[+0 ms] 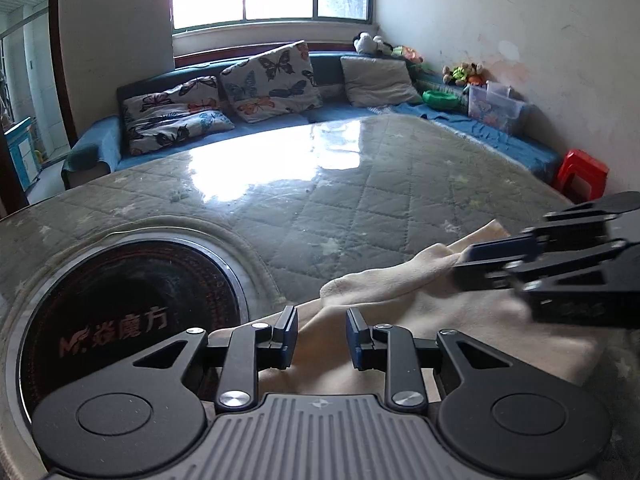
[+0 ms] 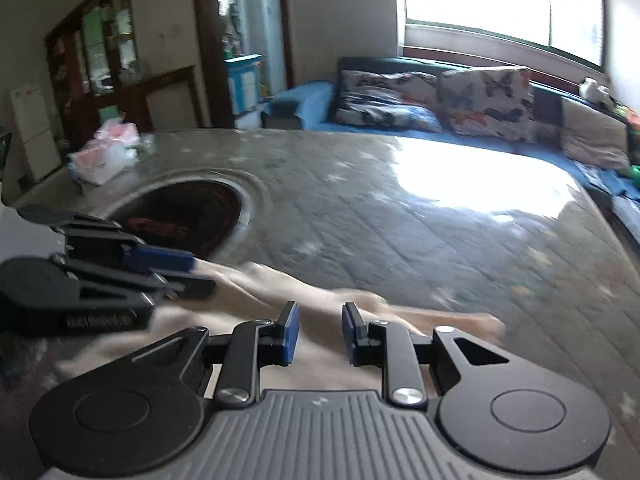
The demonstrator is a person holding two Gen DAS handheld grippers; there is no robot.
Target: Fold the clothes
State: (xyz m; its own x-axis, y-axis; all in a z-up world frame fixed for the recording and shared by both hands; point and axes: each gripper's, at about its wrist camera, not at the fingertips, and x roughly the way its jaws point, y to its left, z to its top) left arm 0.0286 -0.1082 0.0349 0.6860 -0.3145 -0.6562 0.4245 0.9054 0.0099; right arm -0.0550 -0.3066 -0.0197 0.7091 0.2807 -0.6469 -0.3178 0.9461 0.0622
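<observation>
Table (image 1: 360,184) was covered by a quilted grey pad under glossy film, window glare on its far half. Sofa (image 1: 340,114) with butterfly pillows (image 1: 272,80) ran along the far edge; red stool (image 1: 582,170) off the far right corner. Round black burner (image 1: 132,312) sat sunk near the left near edge. Cream cloth (image 1: 420,308) lay bunched at the near edge, right of the burner, under both grippers. Left gripper (image 1: 322,338): jaws parted, not pinching, cloth below the gap. Right gripper (image 2: 320,334): jaws parted too, cloth beneath but blurred, so can't tell if the pads gripped it. Pink bags (image 2: 106,152) at the far left corner.
</observation>
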